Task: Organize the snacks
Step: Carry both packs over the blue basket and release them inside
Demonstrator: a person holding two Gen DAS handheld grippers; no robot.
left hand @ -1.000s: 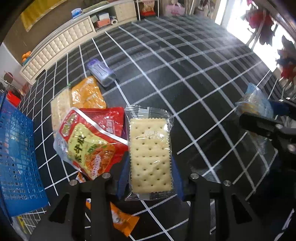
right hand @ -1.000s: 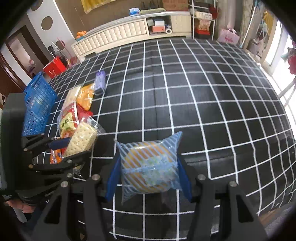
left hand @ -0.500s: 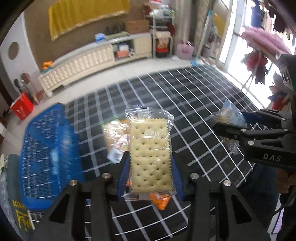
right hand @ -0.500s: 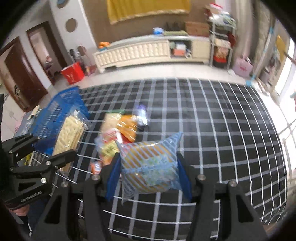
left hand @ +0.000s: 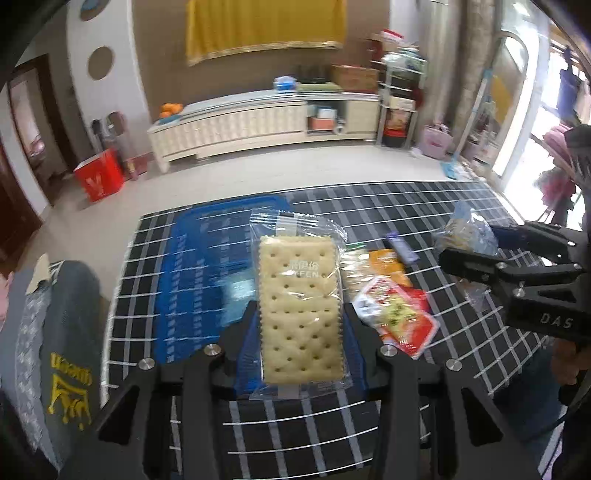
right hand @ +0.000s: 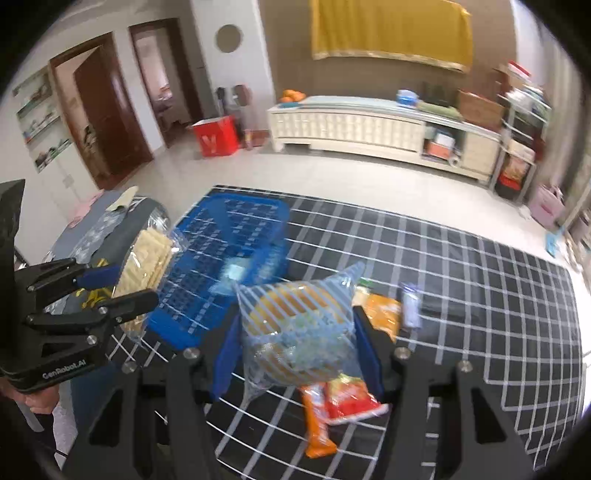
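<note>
A: What's the room like?

B: A living room with a pale tiled floor, a long cream cabinet [left hand: 258, 122] against the far wall and a yellow cloth [right hand: 391, 31] hanging above it. In the foreground is a worktop [right hand: 480, 295] covered in a black cloth with a white grid.

A: And the left claw?

B: The left claw [left hand: 299, 328] is clenched on a cracker packet [left hand: 300, 310], a clear wrapper with a pale, dotted cracker inside, held upright between the blue pads and lifted clear of the worktop. Ahead and to its left sits a blue basket [left hand: 207, 266], blurred in this view.

A: The right one?

B: The right claw [right hand: 295, 339] grips a blue-striped bag [right hand: 295, 325] with something round and orange inside. The basket [right hand: 229, 258] lies ahead and to its left too.

A: Anything loose on the cloth?

B: Just right of the left claw lies a red and yellow pouch [left hand: 397, 317], and beyond that an orange packet [left hand: 388, 264] and a small purple packet [left hand: 400, 245]. Under the right claw are an orange sachet [right hand: 316, 421] and a red packet [right hand: 351, 400], side by side.

A: Do the claws see each other?

B: Yes, each appears at the edge of the other's view, well apart, both holding their loads.
</note>
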